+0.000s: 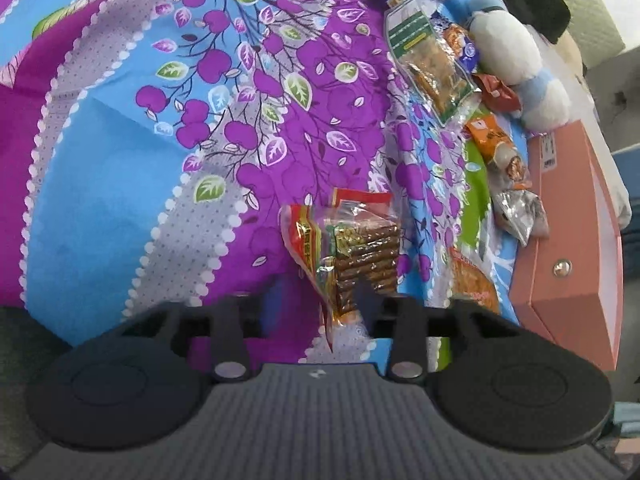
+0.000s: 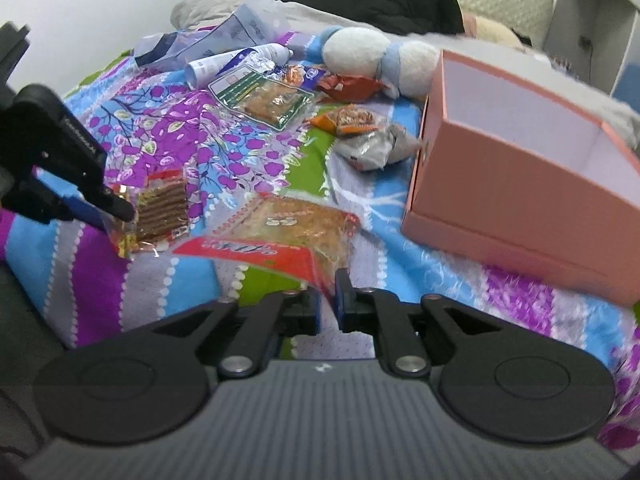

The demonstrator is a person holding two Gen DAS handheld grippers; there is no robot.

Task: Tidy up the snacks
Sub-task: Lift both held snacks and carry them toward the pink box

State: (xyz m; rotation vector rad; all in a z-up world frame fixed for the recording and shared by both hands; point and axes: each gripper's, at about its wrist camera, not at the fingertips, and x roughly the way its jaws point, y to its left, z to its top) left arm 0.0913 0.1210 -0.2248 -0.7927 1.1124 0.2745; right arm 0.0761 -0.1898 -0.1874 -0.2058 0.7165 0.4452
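A clear packet of brown biscuits (image 1: 360, 252) (image 2: 160, 208) lies on the flowered bedspread. My left gripper (image 1: 322, 296) (image 2: 104, 210) stands open over its near end, one finger on each side, pads not pressing. A flat red and orange snack packet (image 2: 280, 236) (image 1: 472, 280) lies in front of my right gripper (image 2: 328, 300). That gripper's jaws stand slightly apart, and the packet's near corner reaches into the gap without being clamped. An open pink box (image 2: 520, 184) (image 1: 568, 240) sits to the right.
Further back lie a green-labelled packet (image 2: 264, 96), an orange packet (image 2: 352, 120), a silver packet (image 2: 372, 148) and a red-brown one (image 2: 348, 84). A white and blue plush toy (image 2: 380, 56), a white tube (image 2: 236, 60) and dark clothing sit behind them.
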